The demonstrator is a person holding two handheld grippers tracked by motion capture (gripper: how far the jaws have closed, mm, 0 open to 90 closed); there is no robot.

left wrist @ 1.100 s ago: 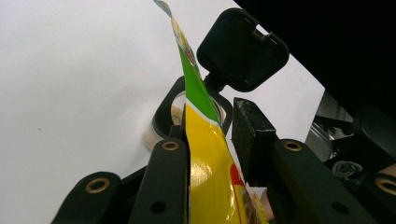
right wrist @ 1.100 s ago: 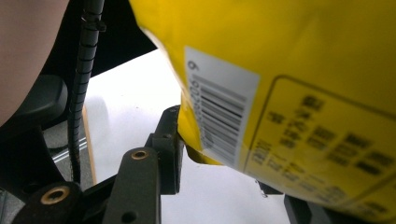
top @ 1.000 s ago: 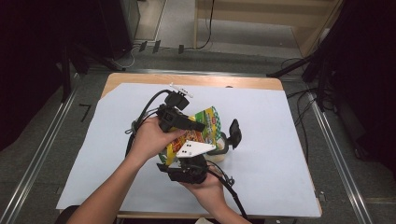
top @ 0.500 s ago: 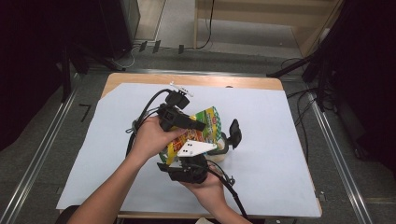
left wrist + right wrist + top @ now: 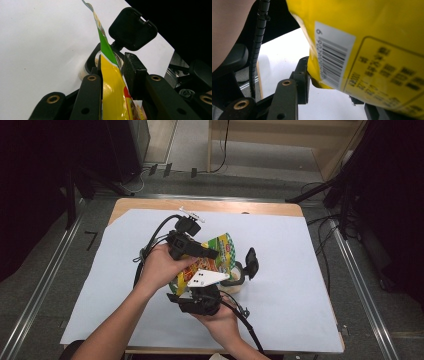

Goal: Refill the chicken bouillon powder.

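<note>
Snack bag (image 5: 216, 254) pinched by left gripper (image 5: 200, 251) at ten o'clock and right gripper (image 5: 202, 287) at six. Tilted over open jar (image 5: 235, 277) at four o'clock.

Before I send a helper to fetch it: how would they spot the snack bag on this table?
Start at the white sheet covering the wooden table, then look to its middle, where both hands meet. The snack bag hangs there between the left gripper and the right gripper, above an open jar with a black flip lid. It is the one bright yellow and green thing, with a barcode on its back.
</note>
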